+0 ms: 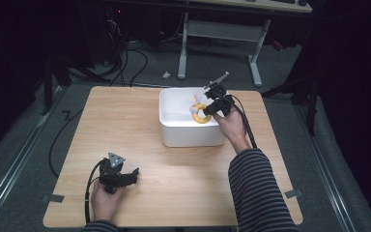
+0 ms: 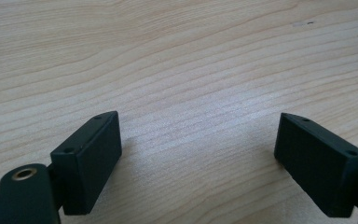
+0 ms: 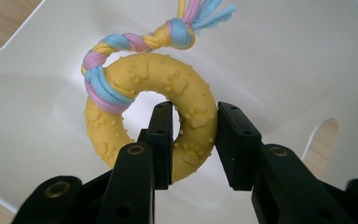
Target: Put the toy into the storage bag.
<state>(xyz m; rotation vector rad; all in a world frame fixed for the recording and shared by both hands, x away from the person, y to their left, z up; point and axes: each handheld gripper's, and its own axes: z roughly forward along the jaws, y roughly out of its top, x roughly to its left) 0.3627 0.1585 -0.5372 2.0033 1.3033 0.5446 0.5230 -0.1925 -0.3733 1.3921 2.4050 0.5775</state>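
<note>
holding ring toy over white bin

resting low at left, left gripper point(image 1: 125, 175) with jaws apart on bare table point(image 1: 125, 121). clamped on yellow ring toy point(image 3: 158, 112), right gripper point(image 3: 193, 140) one jaw through its hole, rope tail beyond, white bin point(image 1: 174, 130) directly beneath.

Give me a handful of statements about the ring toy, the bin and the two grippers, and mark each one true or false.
1. The right gripper is shut on the yellow ring toy. True.
2. The ring toy lies on the wooden table. False: it is held over the white bin.
3. The left gripper holds a braided rope. False: it is open over bare wood; the rope is tied to the ring.
4. One finger passes through the ring's hole. True.
</note>
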